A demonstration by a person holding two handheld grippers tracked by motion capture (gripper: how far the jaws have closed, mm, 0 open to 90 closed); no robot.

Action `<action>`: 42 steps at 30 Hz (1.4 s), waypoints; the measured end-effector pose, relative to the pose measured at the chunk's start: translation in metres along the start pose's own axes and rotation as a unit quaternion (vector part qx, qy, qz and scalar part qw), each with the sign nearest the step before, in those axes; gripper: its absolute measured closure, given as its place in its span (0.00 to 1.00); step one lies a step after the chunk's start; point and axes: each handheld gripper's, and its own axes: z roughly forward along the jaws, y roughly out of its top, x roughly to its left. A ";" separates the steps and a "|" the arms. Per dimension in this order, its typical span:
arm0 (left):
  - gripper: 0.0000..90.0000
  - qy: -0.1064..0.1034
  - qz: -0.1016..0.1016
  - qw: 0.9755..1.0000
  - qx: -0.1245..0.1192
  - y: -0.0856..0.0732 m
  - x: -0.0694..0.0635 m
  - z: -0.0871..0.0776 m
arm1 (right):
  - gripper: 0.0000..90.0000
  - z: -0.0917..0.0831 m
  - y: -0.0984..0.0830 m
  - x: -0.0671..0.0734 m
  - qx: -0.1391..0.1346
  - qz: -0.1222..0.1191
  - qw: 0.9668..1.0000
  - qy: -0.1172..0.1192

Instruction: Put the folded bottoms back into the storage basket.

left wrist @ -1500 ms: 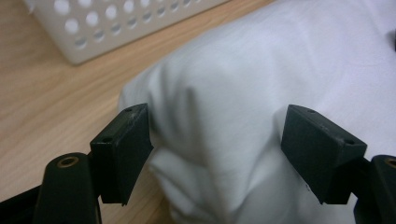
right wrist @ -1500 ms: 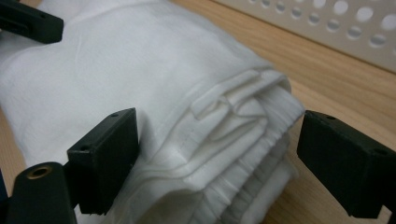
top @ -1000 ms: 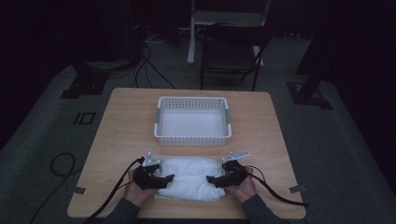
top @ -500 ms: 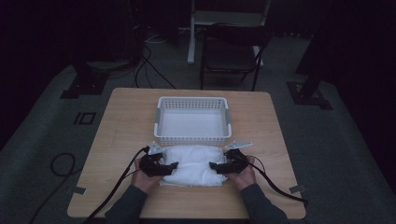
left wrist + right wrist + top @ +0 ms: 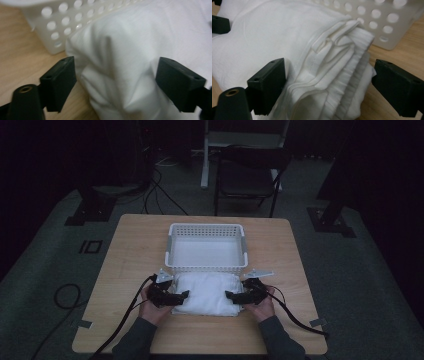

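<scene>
The folded white cloth bundle [image 5: 207, 293] has slid forward between the left gripper [image 5: 176, 298] and right gripper [image 5: 236, 296], now touching the white perforated plastic basket [image 5: 206, 267]; both jaws gape around its ends, probably ready to lift it in.

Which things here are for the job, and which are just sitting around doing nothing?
For the job, as it seems:
folded white cloth
white basket
left gripper and right gripper, jaws open at the cloth's two ends
wooden table

Just lying about:
dark chair behind the table
cables on the floor
</scene>
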 end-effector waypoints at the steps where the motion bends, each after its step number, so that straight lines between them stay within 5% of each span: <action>1: 0.15 -0.004 -0.004 1.000 0.005 -0.001 0.002 0.001 | 0.12 0.001 0.000 0.000 0.002 0.001 1.000 -0.001; 15: 0.03 -0.052 -0.062 0.995 0.050 -0.007 0.020 0.021 | 0.10 0.019 -0.007 -0.008 0.037 0.048 0.998 0.034; 22: 0.04 -0.075 -0.059 0.994 0.046 -0.008 0.021 0.023 | 0.11 0.021 -0.007 -0.009 0.035 0.042 0.997 0.050; 27: 0.21 -0.127 -0.071 0.988 0.043 -0.008 0.021 0.024 | 0.22 0.021 -0.007 -0.009 0.033 0.049 0.996 0.065; 36: 0.46 -0.180 -0.104 0.977 0.048 -0.008 0.027 0.029 | 0.38 0.023 -0.005 -0.014 0.037 0.091 0.990 0.098; 38: 0.51 -0.183 -0.105 0.976 0.047 -0.009 0.027 0.029 | 0.41 0.023 -0.004 -0.014 0.039 0.096 0.990 0.099; 42: 0.60 -0.176 -0.093 0.979 0.038 -0.008 0.024 0.026 | 0.51 0.022 -0.005 -0.016 0.038 0.102 0.988 0.109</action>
